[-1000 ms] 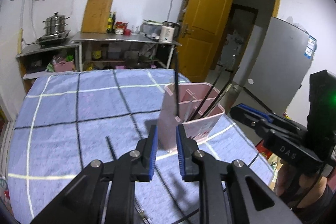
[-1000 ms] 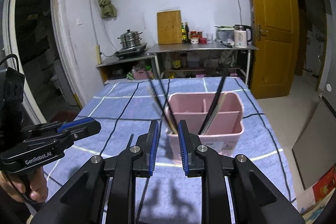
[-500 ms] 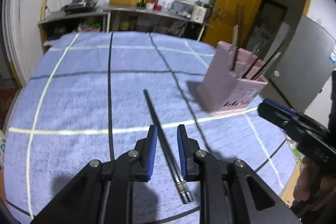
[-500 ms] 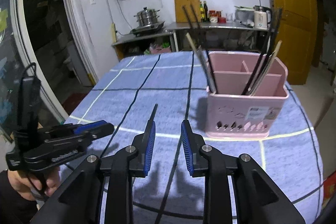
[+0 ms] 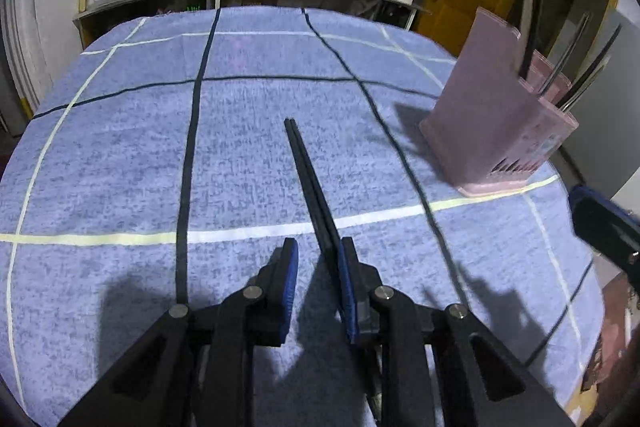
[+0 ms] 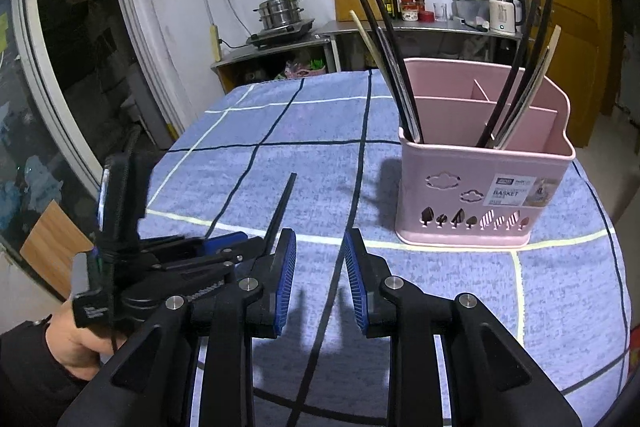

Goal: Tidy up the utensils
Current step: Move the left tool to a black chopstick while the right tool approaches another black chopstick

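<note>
A pair of black chopsticks (image 5: 310, 183) lies on the blue checked tablecloth (image 5: 120, 155), pointing away from me. My left gripper (image 5: 318, 255) hangs low over their near end, open, with the sticks between its jaws close to the right pad (image 5: 347, 267); the pads do not press on them. The pink utensil basket (image 5: 492, 131) stands at the right with several chopsticks upright in it. In the right wrist view my right gripper (image 6: 318, 255) is open and empty, left of the basket (image 6: 480, 195). The left gripper (image 6: 236, 245) and the lying chopsticks (image 6: 285, 201) show at its left.
A steel counter (image 6: 420, 27) along the far wall carries a pot, a cutting board, bottles and a kettle. A yellow door (image 6: 568, 27) stands at the right. A person's hand (image 6: 80, 339) holds the left gripper at the table's left edge.
My left gripper has sunk and tilted down from facing the basket to straddling the lying chopsticks. The right gripper has come lower and nearer the basket, and its jaws have widened a little.
</note>
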Demonstrator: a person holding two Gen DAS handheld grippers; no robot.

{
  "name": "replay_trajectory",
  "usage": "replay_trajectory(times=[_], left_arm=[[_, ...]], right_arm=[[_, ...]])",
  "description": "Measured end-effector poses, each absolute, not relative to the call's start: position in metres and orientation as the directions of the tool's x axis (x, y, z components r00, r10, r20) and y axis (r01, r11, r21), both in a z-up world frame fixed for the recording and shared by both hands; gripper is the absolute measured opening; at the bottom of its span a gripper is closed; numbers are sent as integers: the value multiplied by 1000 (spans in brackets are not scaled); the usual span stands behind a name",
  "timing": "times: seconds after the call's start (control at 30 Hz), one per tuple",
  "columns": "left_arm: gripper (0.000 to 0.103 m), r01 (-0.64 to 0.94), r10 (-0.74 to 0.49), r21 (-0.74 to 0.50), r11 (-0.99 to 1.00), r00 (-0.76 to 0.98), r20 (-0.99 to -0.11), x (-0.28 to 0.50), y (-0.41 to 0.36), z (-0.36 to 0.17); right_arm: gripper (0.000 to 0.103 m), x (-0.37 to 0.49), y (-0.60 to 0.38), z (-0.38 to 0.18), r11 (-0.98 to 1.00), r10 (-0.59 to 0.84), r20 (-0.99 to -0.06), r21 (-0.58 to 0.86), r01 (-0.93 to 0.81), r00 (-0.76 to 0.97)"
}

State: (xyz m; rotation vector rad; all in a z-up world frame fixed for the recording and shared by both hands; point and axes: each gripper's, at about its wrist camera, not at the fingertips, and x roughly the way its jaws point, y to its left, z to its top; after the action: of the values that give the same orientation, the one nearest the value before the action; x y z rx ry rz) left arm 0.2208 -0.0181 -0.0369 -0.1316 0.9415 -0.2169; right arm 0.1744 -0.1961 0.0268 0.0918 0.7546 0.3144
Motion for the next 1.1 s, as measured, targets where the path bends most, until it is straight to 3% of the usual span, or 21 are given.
replay_trajectory(times=[0.3, 0.47, 0.57, 0.73, 1.1], left_arm=[[37, 77, -157, -140, 987, 610, -777, 218, -21, -38], [37, 67, -134, -117, 991, 611, -780, 216, -19, -38], [33, 81, -93, -55, 995, 614, -784, 213, -25, -40], [17, 60, -123, -109, 992, 597, -793, 212, -4, -38], [15, 32, -163, -178, 984, 578, -800, 200, 51, -36]], right_arm=[[26, 176, -203, 21, 947, 322, -658, 217, -238, 681], [26, 173, -202, 23, 945, 327, -654, 214, -247, 682], [26, 172, -203, 22, 944, 329, -653, 220, -245, 682], [26, 173, -199, 17, 941, 339, -661, 228, -252, 669], [26, 196, -161, -6, 918, 393, -689, 254, -305, 609]])
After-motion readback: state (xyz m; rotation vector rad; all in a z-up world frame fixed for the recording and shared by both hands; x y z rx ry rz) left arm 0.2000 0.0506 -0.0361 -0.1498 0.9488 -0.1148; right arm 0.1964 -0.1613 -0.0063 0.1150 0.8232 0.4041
